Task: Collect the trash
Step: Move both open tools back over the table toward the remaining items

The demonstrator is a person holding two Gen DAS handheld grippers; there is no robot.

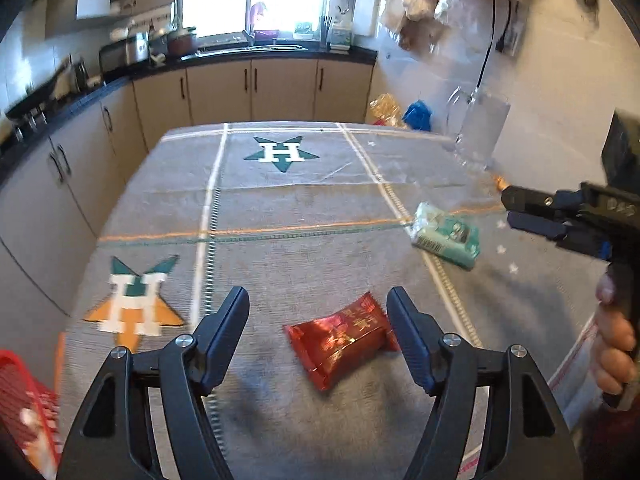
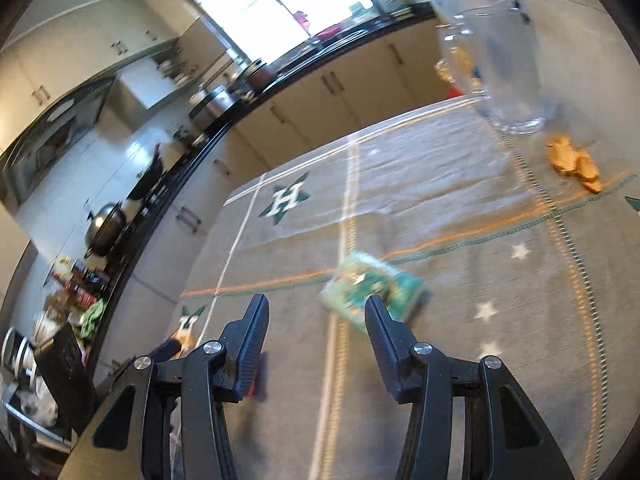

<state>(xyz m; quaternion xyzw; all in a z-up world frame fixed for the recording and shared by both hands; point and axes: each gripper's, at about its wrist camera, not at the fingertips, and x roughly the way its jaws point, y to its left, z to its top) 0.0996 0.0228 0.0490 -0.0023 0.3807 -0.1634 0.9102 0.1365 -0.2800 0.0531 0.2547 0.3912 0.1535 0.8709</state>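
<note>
Nearest in the left wrist view: the left gripper (image 1: 318,320), fingers apart w/ nothing clamped, angled down over the grey woven tablecloth (image 1: 280,208). The glossy red foil snack packet w/ gold lettering (image 1: 340,340) lies flat on the cloth in the gap between the fingers, nearer the right-hand one; pads aren't touching it. Judging by that line-up, this packet is the left side's target — the spread looks wide enough to straddle it.

Landmark = that red packet. Left of it, at the frame's lower-left edge, a red mesh basket (image 1: 24,400) is partly in view; prob. the trash bin, kept close so drops are short. Beyond the packet & to its right lies a pale green plastic tissue-style pack w/ barcode (image 1: 446,236), blurred. Further right the right gripper (image 1: 512,210) reaches in side-on, a hand (image 1: 616,340) around its handle.

In the right wrist view the right gripper (image 2: 316,320) also has fingers apart, empty; the green pack (image 2: 372,292) sits just past the right fingertip, not yet between the pads — looks like an approach, not a grab.

Further still from the red packet: a clear glass jar (image 2: 500,60) stands upright near the far corner, w/ orange-brown crumpled scraps (image 2: 574,162) on the cloth beside it — likely later pickups.
</note>
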